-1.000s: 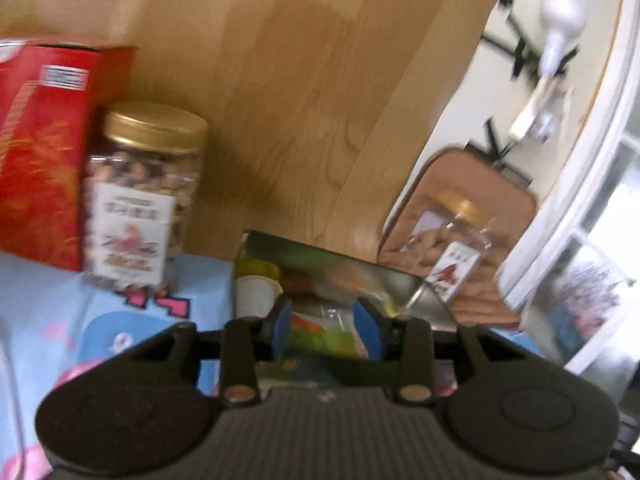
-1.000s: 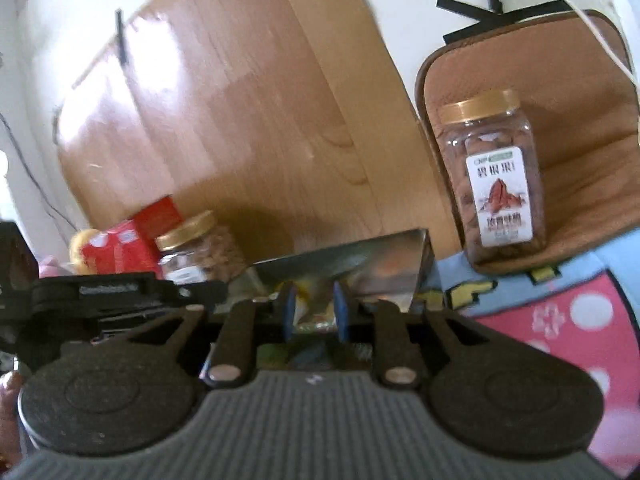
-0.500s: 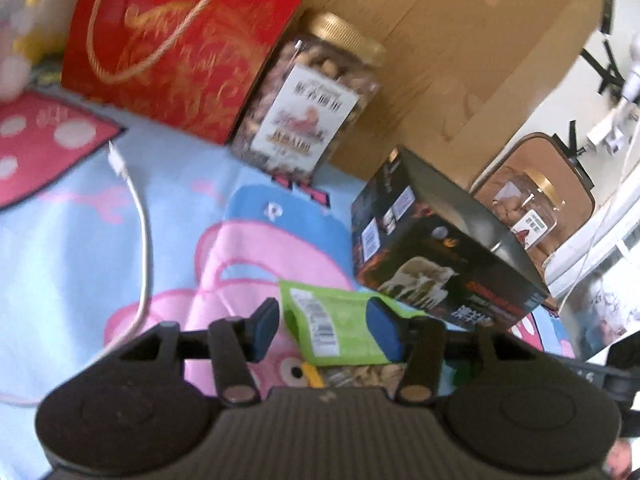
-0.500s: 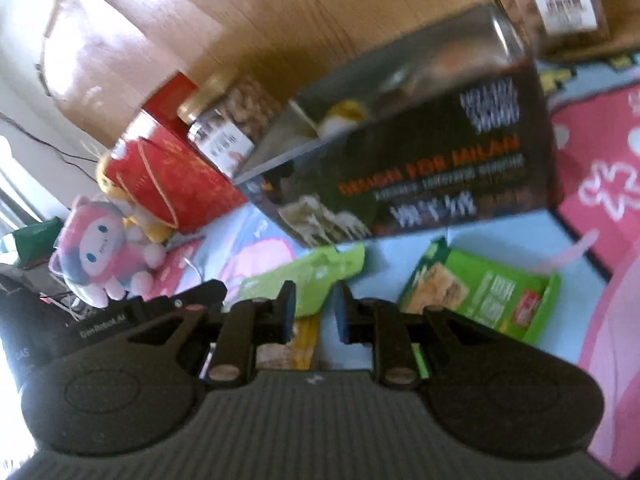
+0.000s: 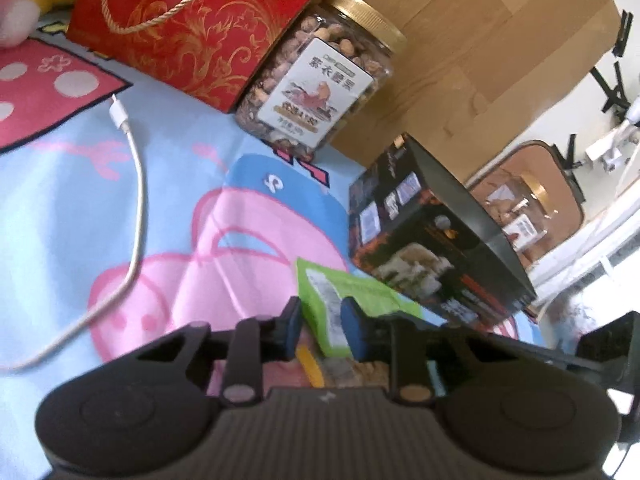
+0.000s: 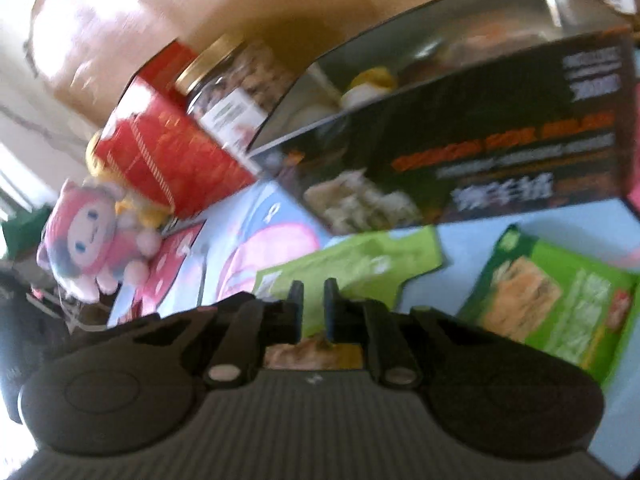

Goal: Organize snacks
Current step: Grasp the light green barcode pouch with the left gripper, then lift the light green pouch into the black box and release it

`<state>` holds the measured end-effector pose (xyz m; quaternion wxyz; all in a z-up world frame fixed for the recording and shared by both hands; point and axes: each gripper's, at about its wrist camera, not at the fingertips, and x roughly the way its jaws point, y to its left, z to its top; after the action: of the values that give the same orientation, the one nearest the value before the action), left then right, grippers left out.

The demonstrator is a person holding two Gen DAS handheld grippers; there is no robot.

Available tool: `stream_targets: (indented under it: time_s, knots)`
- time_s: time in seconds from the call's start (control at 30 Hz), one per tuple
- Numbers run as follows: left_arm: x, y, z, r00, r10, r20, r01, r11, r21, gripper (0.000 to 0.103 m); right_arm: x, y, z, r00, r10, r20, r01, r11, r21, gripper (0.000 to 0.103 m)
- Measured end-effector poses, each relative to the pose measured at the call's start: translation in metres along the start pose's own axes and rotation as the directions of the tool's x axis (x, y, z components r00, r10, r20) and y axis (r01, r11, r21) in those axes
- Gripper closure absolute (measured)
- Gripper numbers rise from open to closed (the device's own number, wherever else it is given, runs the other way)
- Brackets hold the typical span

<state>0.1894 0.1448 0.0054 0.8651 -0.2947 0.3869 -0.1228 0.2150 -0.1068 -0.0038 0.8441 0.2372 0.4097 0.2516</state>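
On blue mat [image 5: 60, 184], two green packets [image 6: 352, 268], two jars [image 5: 320, 80], one box [image 5: 432, 240]

This looks like a home, probably a bedroom. A cartoon blanket [image 5: 80, 184] in blue and pink covers the surface, a plush doll [image 6: 92, 236] sits on it, a white charging cable [image 5: 134, 184] lies across, and a wooden board [image 5: 480, 52] stands behind like a headboard.
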Motion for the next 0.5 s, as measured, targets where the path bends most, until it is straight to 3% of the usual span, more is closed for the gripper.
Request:
stream_targets:
  time_s: [0.23,0.5]
  knots:
    - [-0.028,-0.029,-0.049,0.998,0.064,0.017,-0.066,0.986,0.155,0.078,-0.014,0.014,-0.030,1.000,-0.019,-0.008,0.018,0.994,-0.108,0.090]
    - [-0.071,-0.029,-0.107,1.000,0.004,-0.019,0.000,0.984,0.177,0.077,-0.063,0.029,-0.094,1.000,-0.005,0.001,0.005,0.971,-0.238,0.090]
